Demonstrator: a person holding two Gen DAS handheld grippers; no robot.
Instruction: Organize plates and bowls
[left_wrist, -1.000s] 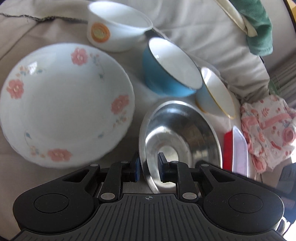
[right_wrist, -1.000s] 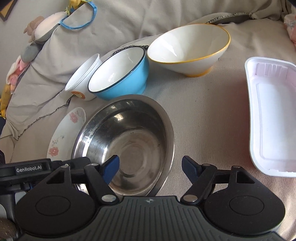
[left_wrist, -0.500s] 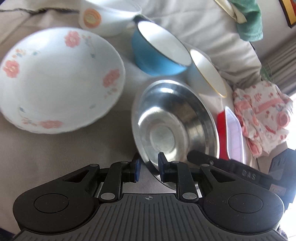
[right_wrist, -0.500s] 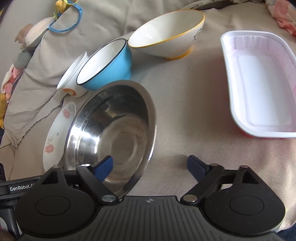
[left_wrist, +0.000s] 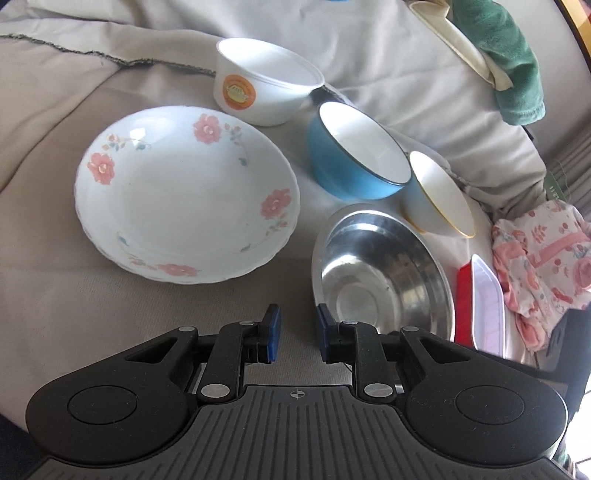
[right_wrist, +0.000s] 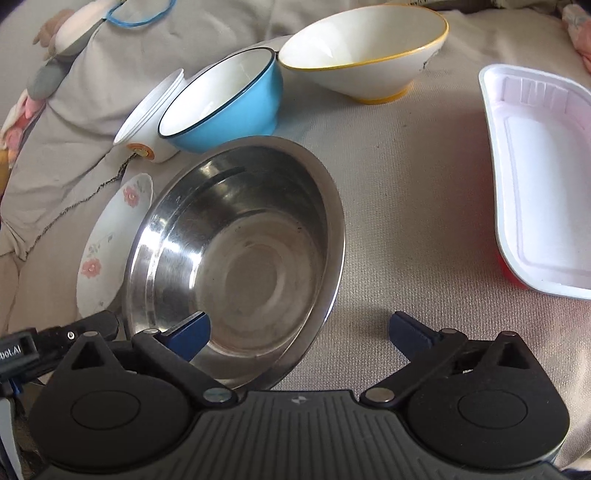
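A steel bowl (left_wrist: 384, 273) rests on the beige cloth, also in the right wrist view (right_wrist: 236, 254). My left gripper (left_wrist: 295, 336) is open just left of its rim, holding nothing. My right gripper (right_wrist: 299, 334) is wide open, its left finger over the bowl's near rim. A white floral plate (left_wrist: 184, 192) lies to the left; its edge shows in the right wrist view (right_wrist: 107, 243). Behind stand a white bowl with an orange label (left_wrist: 262, 81), a blue bowl (left_wrist: 354, 162) and a white bowl with a yellow rim (left_wrist: 439, 195).
A white foam tray over a red one (right_wrist: 543, 173) lies to the right of the steel bowl, seen edge-on in the left wrist view (left_wrist: 480, 306). A pink patterned cloth (left_wrist: 546, 266) and a green towel (left_wrist: 506, 59) lie on the cushions behind.
My left gripper was shut on the steel bowl's rim and had lifted it. It has let go and pulled back left; the bowl now rests on the cloth.
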